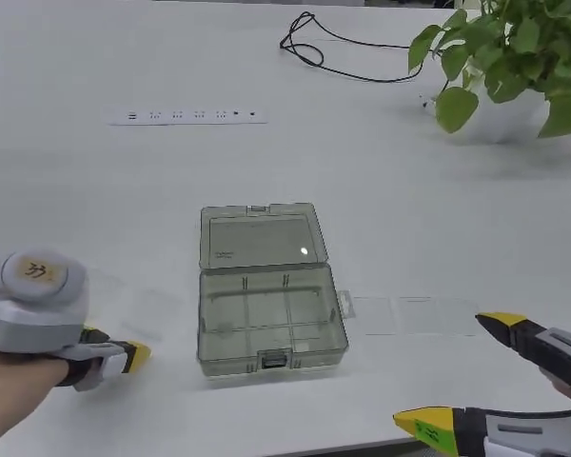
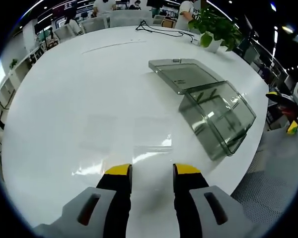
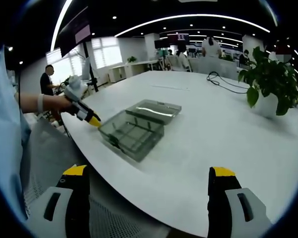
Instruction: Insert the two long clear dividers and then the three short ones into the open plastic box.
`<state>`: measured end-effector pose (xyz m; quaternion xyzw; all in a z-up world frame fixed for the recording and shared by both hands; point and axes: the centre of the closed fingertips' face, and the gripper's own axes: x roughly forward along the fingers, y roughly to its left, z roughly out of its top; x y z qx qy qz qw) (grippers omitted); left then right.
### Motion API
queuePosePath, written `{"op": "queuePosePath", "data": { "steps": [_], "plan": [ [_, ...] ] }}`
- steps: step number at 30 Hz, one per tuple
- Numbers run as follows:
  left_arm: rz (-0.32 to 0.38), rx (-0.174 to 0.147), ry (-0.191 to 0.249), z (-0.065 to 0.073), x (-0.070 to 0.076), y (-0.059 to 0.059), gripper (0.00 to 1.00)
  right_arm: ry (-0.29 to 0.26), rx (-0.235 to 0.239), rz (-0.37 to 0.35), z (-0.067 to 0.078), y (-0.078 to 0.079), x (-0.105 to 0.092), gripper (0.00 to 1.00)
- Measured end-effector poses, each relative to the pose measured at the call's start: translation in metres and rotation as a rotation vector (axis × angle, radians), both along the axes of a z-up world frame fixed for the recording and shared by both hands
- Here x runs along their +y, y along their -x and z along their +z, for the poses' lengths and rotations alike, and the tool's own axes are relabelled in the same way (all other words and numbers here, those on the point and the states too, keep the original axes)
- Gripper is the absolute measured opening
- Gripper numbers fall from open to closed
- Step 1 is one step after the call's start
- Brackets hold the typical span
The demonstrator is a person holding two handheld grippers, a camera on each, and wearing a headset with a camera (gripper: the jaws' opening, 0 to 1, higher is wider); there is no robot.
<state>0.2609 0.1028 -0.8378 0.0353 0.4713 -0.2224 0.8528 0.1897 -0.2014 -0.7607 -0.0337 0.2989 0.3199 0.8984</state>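
The smoky clear plastic box (image 1: 271, 324) lies open in the middle of the white table, its lid (image 1: 262, 236) flat behind it. Faint clear walls seem to cross the inside of the base. Clear dividers (image 1: 414, 314) lie flat just right of the box. More clear pieces (image 2: 151, 141) lie on the table directly ahead of my left gripper (image 2: 151, 170), which is open a little and holds nothing. It sits left of the box (image 2: 216, 116), low over the table (image 1: 138, 354). My right gripper (image 1: 462, 371) hangs at the near right edge, jaws wide open (image 3: 149, 171) and aimed at the box (image 3: 134, 131).
A white power strip (image 1: 186, 116) lies at the back left. At the back right are a black cable (image 1: 343, 52) and a potted plant (image 1: 514, 57). The table's near edge runs just below both grippers. A person (image 3: 49, 82) stands far off.
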Motion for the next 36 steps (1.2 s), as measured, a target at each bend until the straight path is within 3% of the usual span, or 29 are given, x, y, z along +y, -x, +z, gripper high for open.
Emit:
{"op": "queuePosePath", "data": {
  "steps": [5,12,18,26,36],
  "plan": [
    [0.02,-0.023,0.024,0.007,-0.001,-0.002,0.31,-0.008,0.007,-0.01,-0.001,-0.003,0.0,1.0],
    [0.046,-0.091,0.074,0.03,-0.005,-0.007,0.31,-0.036,0.02,-0.023,-0.002,-0.007,0.003,0.98],
    [0.025,-0.152,0.097,0.051,-0.016,-0.012,0.31,-0.066,0.026,-0.03,0.001,-0.013,0.009,0.97],
    [-0.002,-0.188,0.136,0.063,-0.038,-0.015,0.31,-0.08,0.037,-0.009,0.004,-0.023,0.022,0.91],
    [-0.037,-0.227,0.2,0.077,-0.076,-0.018,0.31,-0.233,0.004,0.002,0.034,-0.046,0.06,0.75]
  ]
}}
